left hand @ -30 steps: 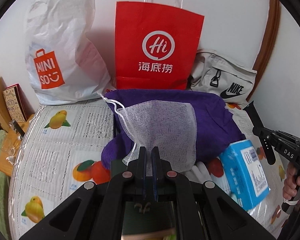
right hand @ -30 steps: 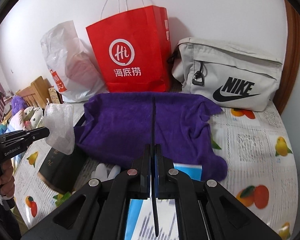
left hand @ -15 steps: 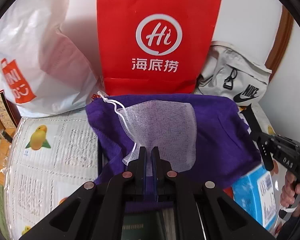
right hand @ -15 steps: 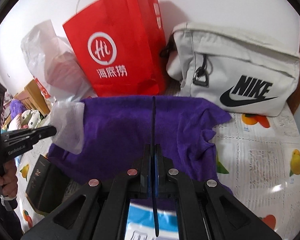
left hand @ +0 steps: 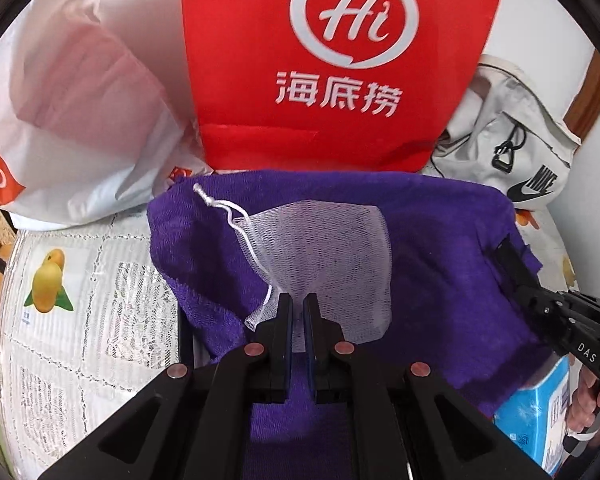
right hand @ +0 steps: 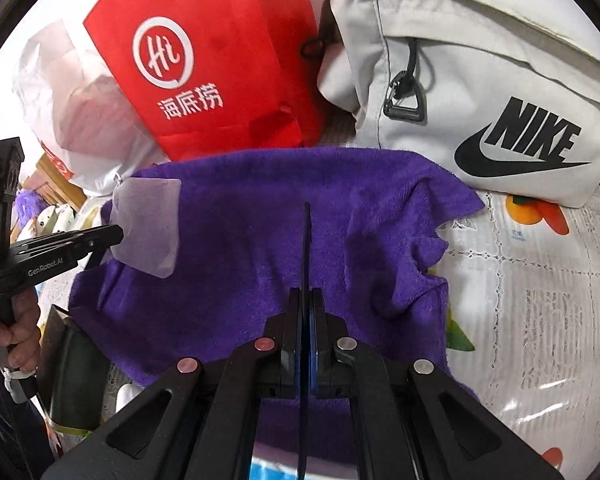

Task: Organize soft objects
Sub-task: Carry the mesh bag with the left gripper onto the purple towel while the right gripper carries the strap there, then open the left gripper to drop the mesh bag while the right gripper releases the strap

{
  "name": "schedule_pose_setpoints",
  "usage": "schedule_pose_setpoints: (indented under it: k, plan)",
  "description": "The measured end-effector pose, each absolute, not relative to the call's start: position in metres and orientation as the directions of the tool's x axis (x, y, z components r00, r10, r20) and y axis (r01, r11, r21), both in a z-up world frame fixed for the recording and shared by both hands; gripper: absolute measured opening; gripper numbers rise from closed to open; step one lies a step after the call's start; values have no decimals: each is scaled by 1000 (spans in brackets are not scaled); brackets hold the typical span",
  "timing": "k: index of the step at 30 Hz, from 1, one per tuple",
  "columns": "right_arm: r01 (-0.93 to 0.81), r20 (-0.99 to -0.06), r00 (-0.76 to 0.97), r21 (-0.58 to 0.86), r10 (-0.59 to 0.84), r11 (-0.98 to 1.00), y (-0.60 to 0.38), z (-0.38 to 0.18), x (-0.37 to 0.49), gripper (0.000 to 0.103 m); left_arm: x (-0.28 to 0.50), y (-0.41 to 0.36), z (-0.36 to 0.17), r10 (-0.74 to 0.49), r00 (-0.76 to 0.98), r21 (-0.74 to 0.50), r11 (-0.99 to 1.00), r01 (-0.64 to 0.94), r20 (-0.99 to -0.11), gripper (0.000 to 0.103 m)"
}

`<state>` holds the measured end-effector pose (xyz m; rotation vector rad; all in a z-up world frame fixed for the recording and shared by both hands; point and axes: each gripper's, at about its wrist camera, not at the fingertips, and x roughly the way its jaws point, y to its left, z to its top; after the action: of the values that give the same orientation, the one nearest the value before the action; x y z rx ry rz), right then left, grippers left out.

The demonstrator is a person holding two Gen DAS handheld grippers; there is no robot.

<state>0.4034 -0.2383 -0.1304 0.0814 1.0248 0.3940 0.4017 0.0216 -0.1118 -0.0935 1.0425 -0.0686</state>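
Note:
My left gripper (left hand: pixel 296 304) is shut on a white mesh drawstring pouch (left hand: pixel 324 256) and holds it over a purple towel (left hand: pixel 440 264) spread on the bed. The pouch (right hand: pixel 150 226) and left gripper (right hand: pixel 118 236) also show in the right wrist view at the towel's (right hand: pixel 260 240) left edge. My right gripper (right hand: pixel 306 296) is shut on a thin dark flat strip (right hand: pixel 306 248) that sticks up edge-on above the towel. The right gripper (left hand: pixel 508 256) appears in the left wrist view at the towel's right side.
A red Hi paper bag (left hand: pixel 332 60), a white plastic bag (left hand: pixel 72 120) and a grey Nike bag (right hand: pixel 480 80) stand along the wall behind the towel. A blue box (left hand: pixel 540 420) lies at right. A dark green box (right hand: pixel 72 368) sits under the towel's left edge. Fruit-print cloth (right hand: pixel 540 300) covers the bed.
Both grippers have moved forward toward the bags. The mesh pouch has travelled with the left gripper and now hangs over the towel's left part.

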Motion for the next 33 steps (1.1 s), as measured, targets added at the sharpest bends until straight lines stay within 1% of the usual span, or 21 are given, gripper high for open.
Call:
schedule_pose_setpoints:
  k: [5, 6, 7, 8, 9, 10, 11, 13, 15, 18, 22, 27, 33]
  plan:
    - [-276, -827, 431, 258, 360, 926, -238, -135, 406, 4, 405, 21, -116, -103, 493, -114, 993, 8, -864, 10]
    - [-274, -831, 426, 257, 357, 927, -238, -136, 406, 4, 406, 20, -117, -100, 493, -111, 994, 7, -864, 15]
    - [-271, -833, 425, 256, 354, 928, -238, -137, 406, 5, 408, 19, -117, -97, 495, -109, 994, 6, -864, 23]
    - [-270, -833, 426, 256, 354, 928, -236, -138, 408, 6, 408, 19, -117, -92, 497, -105, 994, 1, -863, 28]
    - [-271, -833, 426, 256, 354, 928, -235, -138, 408, 8, 407, 20, -116, -88, 498, -102, 995, -1, -862, 36]
    - [-270, -833, 426, 255, 353, 928, -233, -138, 409, 17, 406, 20, -115, -85, 503, -99, 995, -1, -860, 42]
    - [-269, -835, 428, 248, 346, 931, -233, -138, 409, 29, 405, 21, -113, -82, 511, -98, 995, -4, -855, 42]
    - [-268, -831, 452, 220, 324, 938, -232, -133, 403, 42, 401, 24, -108, -81, 520, -99, 995, -7, -851, 45]
    - [-270, -820, 477, 206, 317, 940, -233, -128, 395, 44, 394, 29, -101, -77, 528, -97, 995, -10, -846, 48]
    - [-268, -809, 502, 191, 306, 944, -232, -117, 380, 47, 379, 31, -91, -65, 542, -86, 996, -14, -838, 50]
    - [-250, -797, 536, 165, 279, 954, -231, -99, 355, 48, 354, 32, -77, -64, 570, -88, 996, -15, -819, 50]
    - [-240, -765, 576, 178, 288, 954, -229, -73, 312, 48, 317, 38, -61, -66, 594, -98, 995, -22, -802, 50]
    - [-240, -736, 604, 200, 308, 950, -228, -53, 261, 57, 268, 40, -42, -85, 623, -116, 993, -10, -778, 50]
